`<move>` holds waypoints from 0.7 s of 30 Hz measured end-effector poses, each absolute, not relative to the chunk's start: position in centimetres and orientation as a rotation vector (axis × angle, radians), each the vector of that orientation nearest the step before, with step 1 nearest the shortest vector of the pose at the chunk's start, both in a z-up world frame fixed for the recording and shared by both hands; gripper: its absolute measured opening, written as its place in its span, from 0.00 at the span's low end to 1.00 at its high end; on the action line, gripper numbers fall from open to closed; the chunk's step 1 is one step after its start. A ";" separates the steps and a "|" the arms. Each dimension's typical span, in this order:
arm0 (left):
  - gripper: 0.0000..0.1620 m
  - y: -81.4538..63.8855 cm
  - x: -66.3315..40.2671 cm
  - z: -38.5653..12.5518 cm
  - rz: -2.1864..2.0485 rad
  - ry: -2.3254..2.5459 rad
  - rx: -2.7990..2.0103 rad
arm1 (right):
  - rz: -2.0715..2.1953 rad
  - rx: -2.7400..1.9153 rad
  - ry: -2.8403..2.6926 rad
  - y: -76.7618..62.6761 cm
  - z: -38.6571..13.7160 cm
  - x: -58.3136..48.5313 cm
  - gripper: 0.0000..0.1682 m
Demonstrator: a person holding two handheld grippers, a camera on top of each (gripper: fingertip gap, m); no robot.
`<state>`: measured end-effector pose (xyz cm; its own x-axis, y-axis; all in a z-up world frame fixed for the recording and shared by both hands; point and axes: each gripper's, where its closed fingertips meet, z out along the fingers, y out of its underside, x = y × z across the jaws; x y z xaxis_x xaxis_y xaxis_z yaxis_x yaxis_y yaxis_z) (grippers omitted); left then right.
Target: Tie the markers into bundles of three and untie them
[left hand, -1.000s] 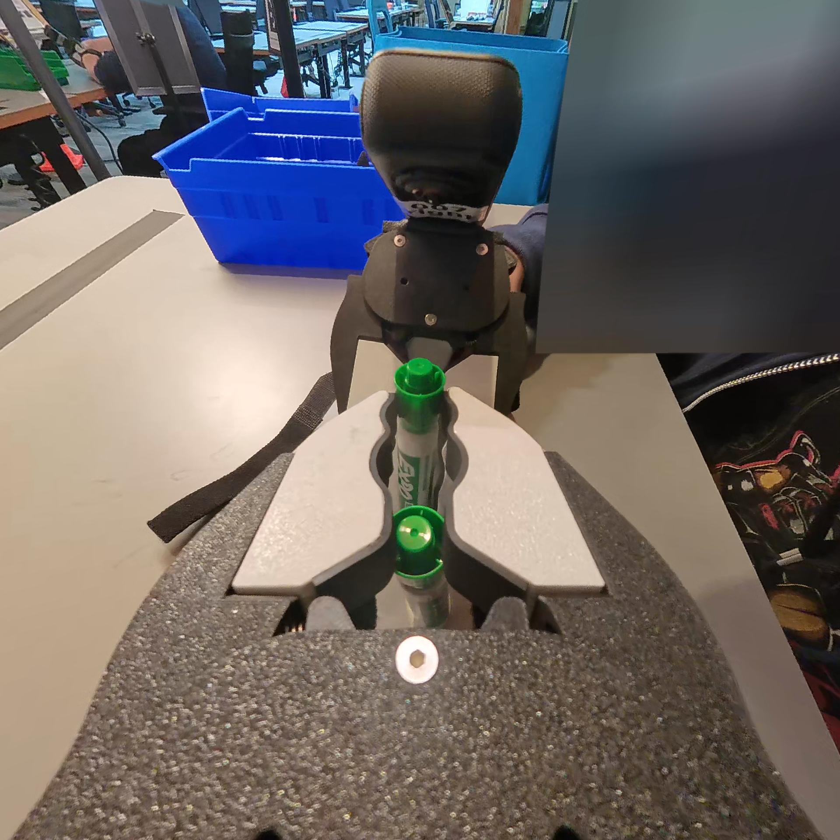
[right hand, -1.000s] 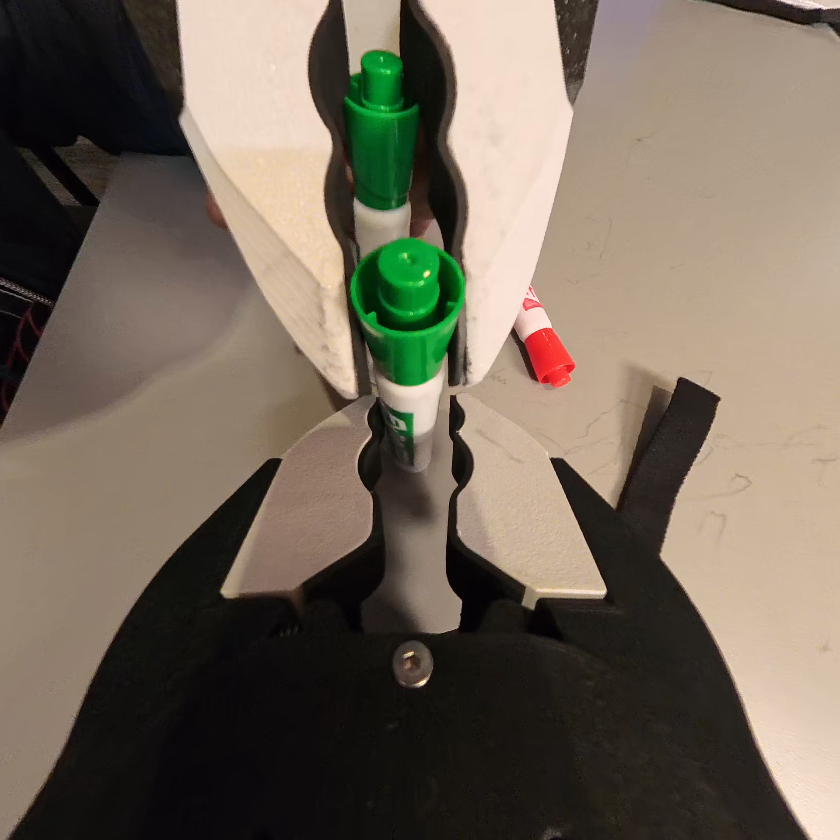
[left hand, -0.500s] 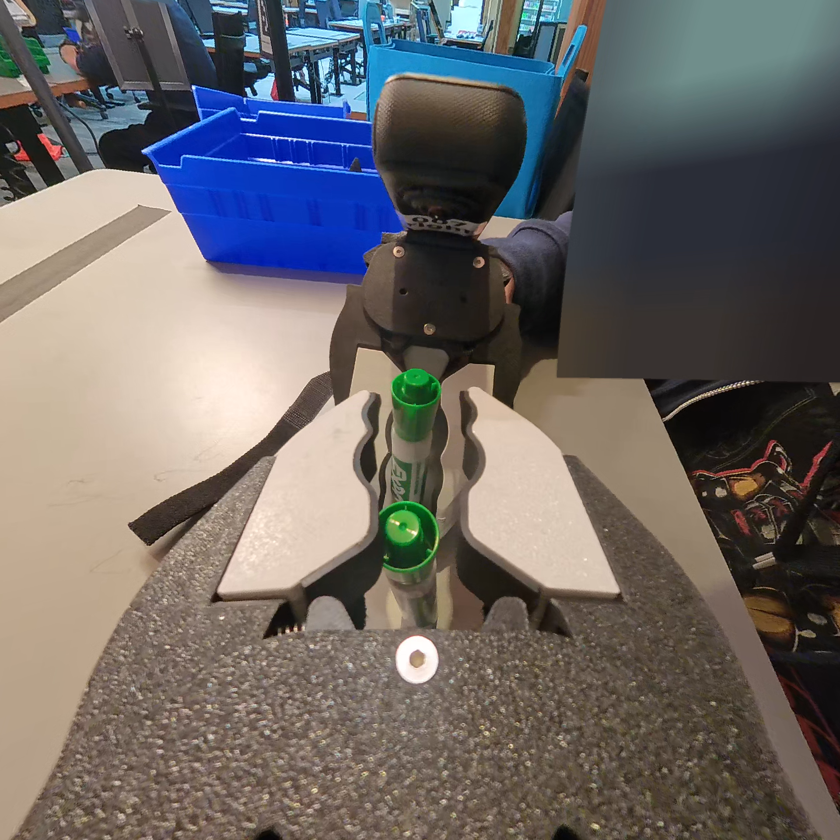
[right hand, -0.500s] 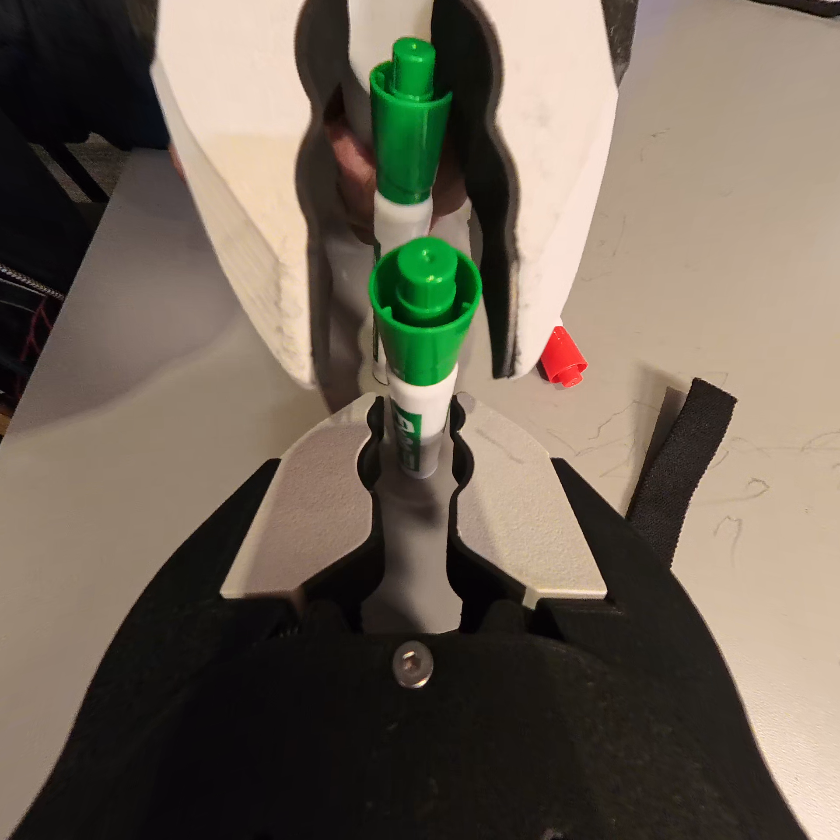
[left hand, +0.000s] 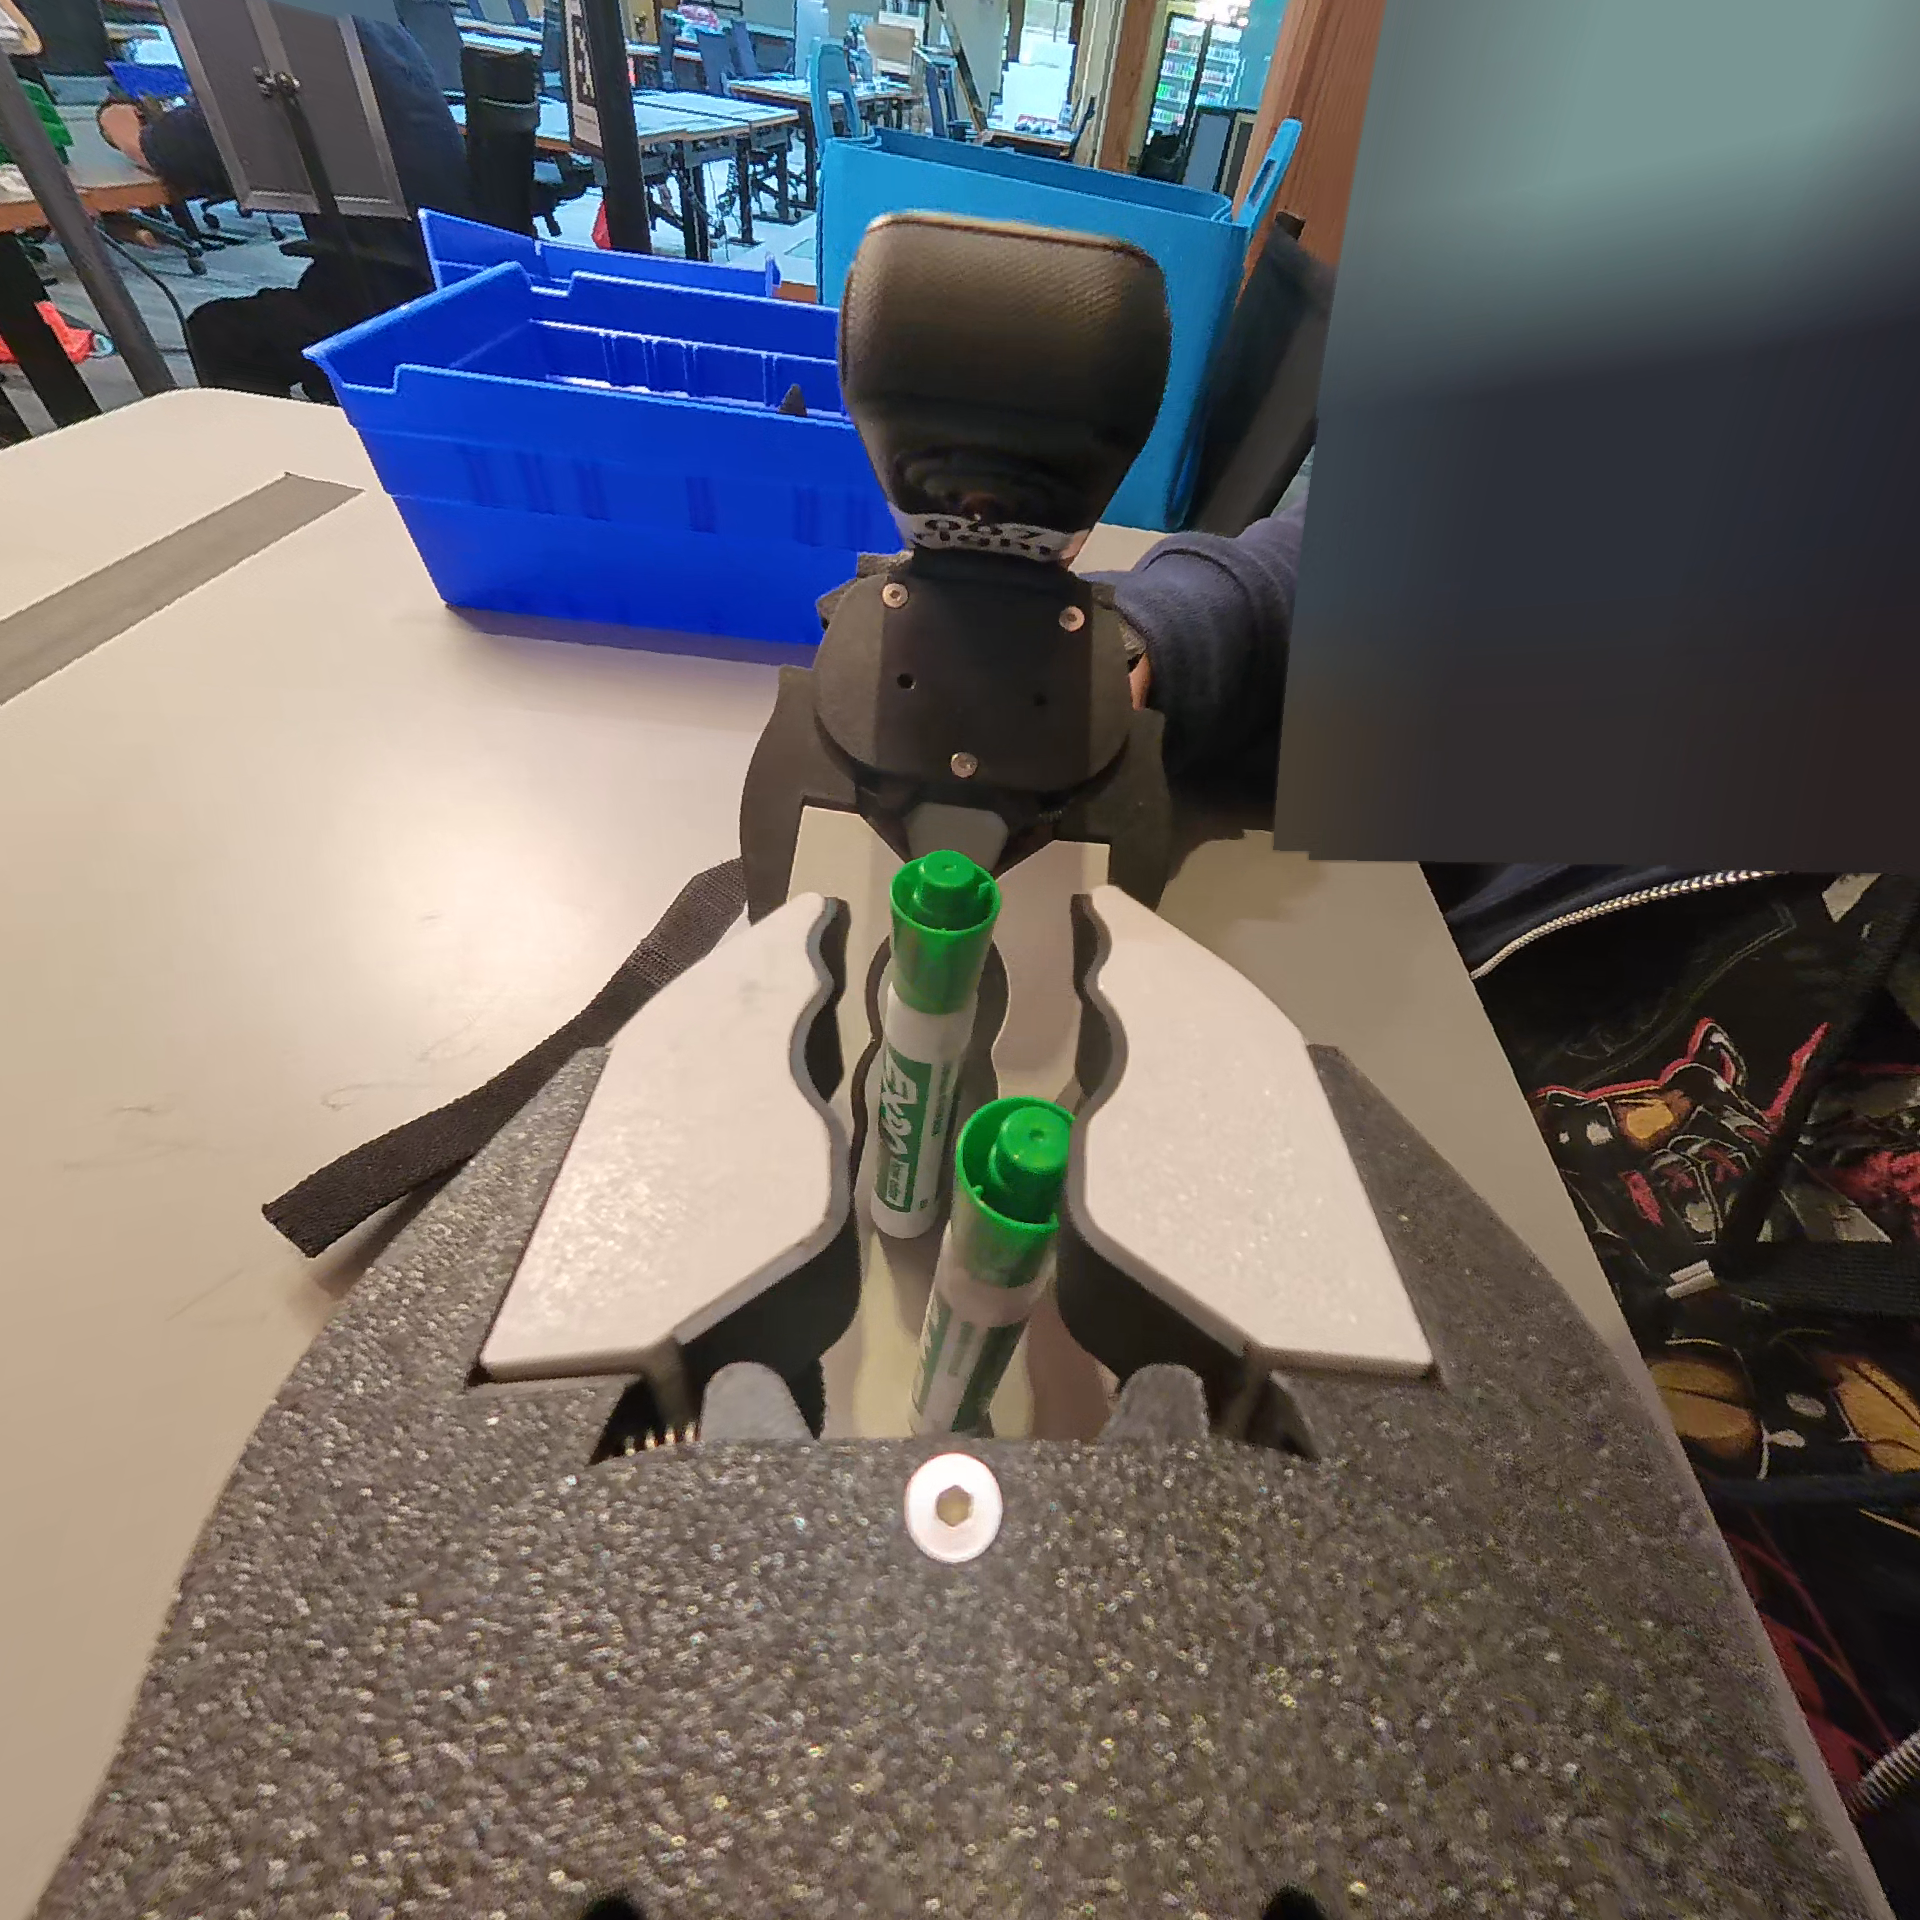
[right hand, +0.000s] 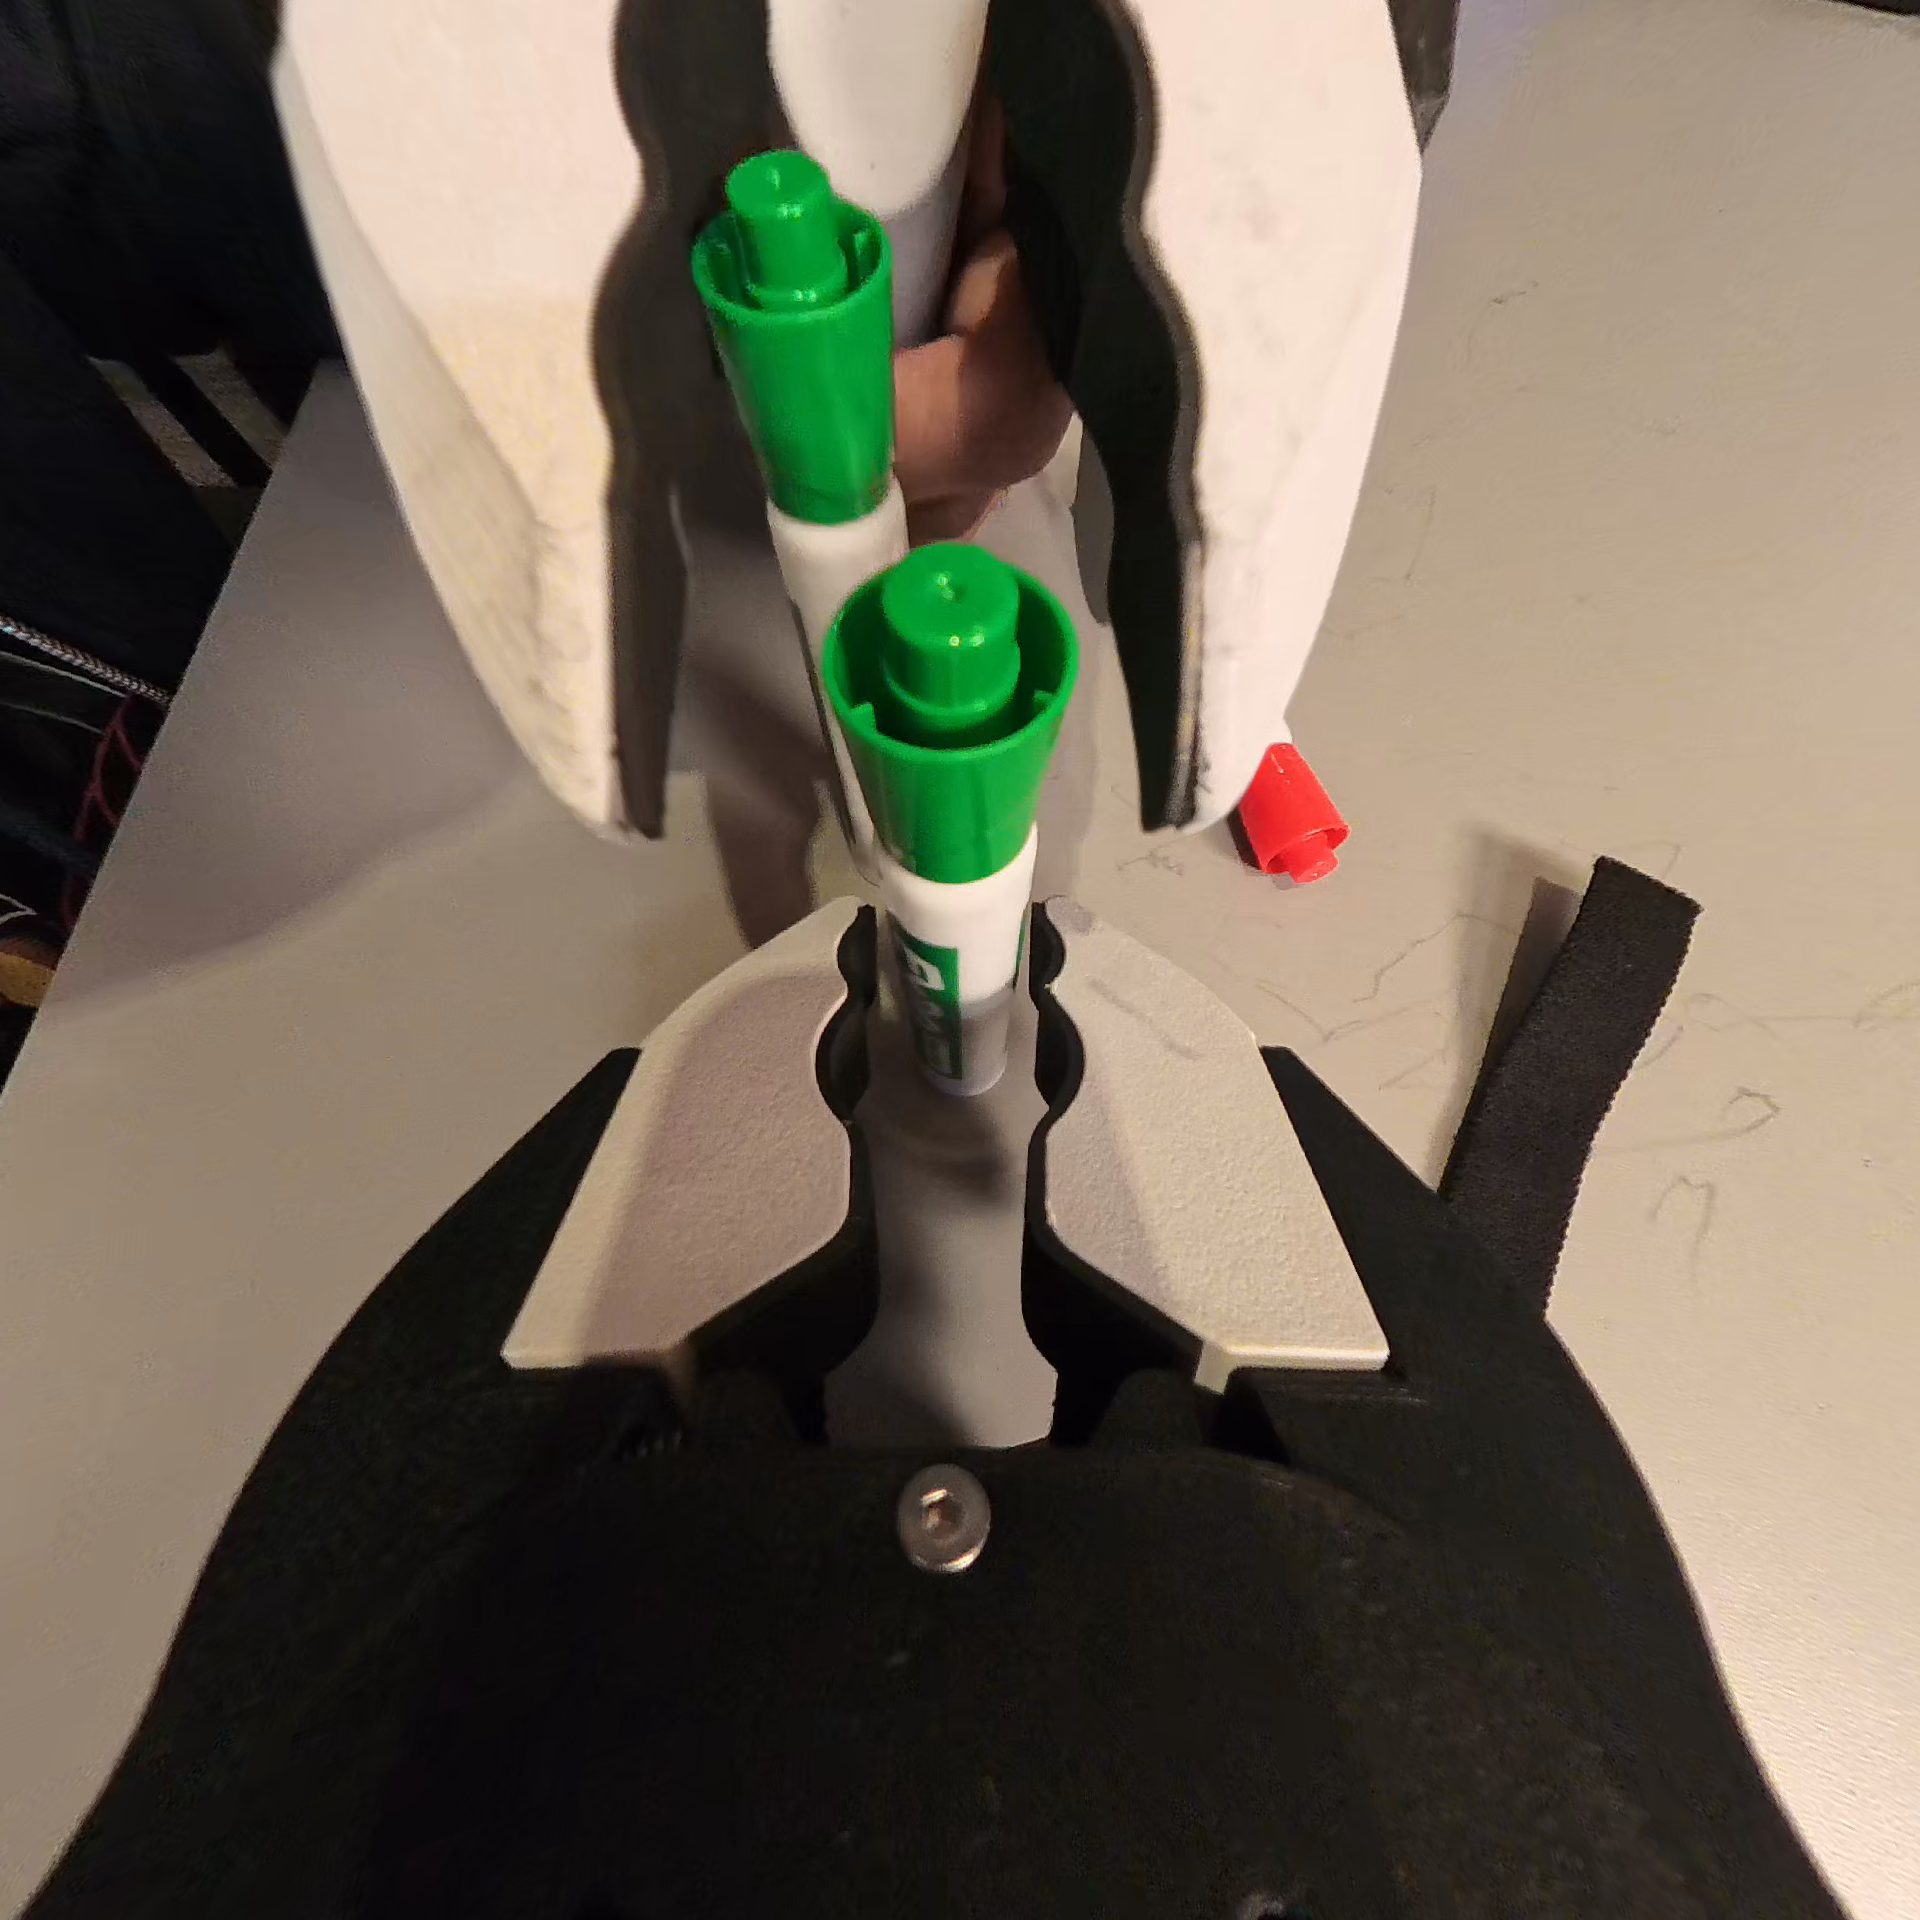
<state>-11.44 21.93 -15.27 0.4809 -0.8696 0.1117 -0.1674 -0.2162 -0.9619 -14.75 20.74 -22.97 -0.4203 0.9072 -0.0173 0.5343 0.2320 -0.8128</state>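
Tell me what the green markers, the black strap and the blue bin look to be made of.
Green markers: glossy moulded plastic caps with highlights, smooth white barrels, probably plastic too.
Black strap: matte woven webbing, likely nylon; a ribbed weave shows and it lies limp on the table.
Blue bin: rigid moulded plastic with a slight sheen, ribbed walls and a formed rim.

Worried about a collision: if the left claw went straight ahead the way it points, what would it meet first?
Probably the right claw facing it, shut on a green-capped white marker; depth between them is unclear.
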 end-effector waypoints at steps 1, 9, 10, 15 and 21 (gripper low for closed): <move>0.27 21.8 -11.5 -15.2 -0.846 0.903 -1.681 | 1.067 -1.320 -2.045 20.7 -23.0 -14.8 0.17; 0.40 19.2 -14.5 -13.4 -0.922 1.036 -1.647 | 1.078 -1.332 -2.062 20.8 -23.1 -14.4 0.18; 0.40 18.9 -15.0 -14.0 -0.896 1.074 -1.669 | 1.077 -1.334 -2.069 20.8 -23.2 -14.3 0.18; 0.31 18.0 -17.0 -18.9 -0.796 1.223 -1.915 | 1.046 -1.345 -2.087 21.6 -23.6 -13.7 0.18; 0.20 17.7 -16.6 -23.4 -0.762 1.317 -2.092 | 1.016 -1.348 -2.114 21.9 -24.0 -13.3 0.18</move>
<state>-16.63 17.65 -23.39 0.3600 -0.9169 0.1722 -0.6064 -0.3703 -0.7037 -13.32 21.95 -24.01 -0.4330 0.9010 -0.0271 0.5838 0.2574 -0.7700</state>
